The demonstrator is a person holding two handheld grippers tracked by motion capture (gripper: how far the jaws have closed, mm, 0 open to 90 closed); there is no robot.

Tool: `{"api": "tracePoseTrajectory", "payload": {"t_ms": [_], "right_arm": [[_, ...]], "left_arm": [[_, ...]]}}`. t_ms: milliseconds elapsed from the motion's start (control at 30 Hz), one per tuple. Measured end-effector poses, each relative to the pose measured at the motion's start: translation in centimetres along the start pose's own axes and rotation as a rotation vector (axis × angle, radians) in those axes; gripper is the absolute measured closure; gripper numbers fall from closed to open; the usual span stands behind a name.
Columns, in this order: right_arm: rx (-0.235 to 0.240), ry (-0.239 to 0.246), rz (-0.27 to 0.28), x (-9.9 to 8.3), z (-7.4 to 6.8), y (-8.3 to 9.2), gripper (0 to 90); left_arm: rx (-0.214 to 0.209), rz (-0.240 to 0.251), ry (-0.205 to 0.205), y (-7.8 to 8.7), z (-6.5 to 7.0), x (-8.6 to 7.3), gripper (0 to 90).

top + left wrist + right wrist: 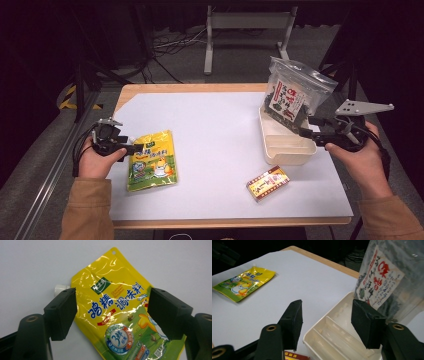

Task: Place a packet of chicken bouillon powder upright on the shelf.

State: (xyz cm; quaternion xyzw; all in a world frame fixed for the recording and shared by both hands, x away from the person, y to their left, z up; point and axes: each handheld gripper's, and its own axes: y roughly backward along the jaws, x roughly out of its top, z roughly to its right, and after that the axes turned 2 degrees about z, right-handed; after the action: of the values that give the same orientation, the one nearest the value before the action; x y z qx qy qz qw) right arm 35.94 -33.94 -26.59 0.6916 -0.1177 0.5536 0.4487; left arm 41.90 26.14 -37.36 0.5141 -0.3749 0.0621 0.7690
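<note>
Yellow pouch (152, 160) lies flat on the white mat (215, 135), left side, w/ blue Chinese lettering, a green logo patch, a round "3" badge and a white spout at one corner. Left gripper (111, 312) hangs over it, jaws apart, one each side, not pressing. Right gripper (306, 131) is at the cream tray (287, 150), jaws apart, nothing between. Clear seaweed bag (292, 95) w/ red characters on a white label stands in the tray's far end. Small red-yellow box (268, 183) lies near the front edge.
</note>
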Motion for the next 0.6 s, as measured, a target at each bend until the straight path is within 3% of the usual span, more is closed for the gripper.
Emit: {"api": "tracePoseTrajectory", "payload": {"t_ms": [167, 267, 600], "right_arm": [[0.024, 0.011, -0.006, -0.2, -0.7, -0.3, 41.9], [0.042, 0.021, -0.006, -0.3, -1.4, -0.6, 41.0], [0.079, 0.046, -0.010, -0.7, -2.7, -1.2, 40.1]], "left_arm": [[0.033, -0.043, 0.036, -0.6, -0.6, 0.0, 22.6], [0.045, -0.067, 0.080, -1.4, -1.1, -0.2, 21.0], [0.061, -0.130, 0.149, -3.4, -2.2, -1.0, 23.7]]}}
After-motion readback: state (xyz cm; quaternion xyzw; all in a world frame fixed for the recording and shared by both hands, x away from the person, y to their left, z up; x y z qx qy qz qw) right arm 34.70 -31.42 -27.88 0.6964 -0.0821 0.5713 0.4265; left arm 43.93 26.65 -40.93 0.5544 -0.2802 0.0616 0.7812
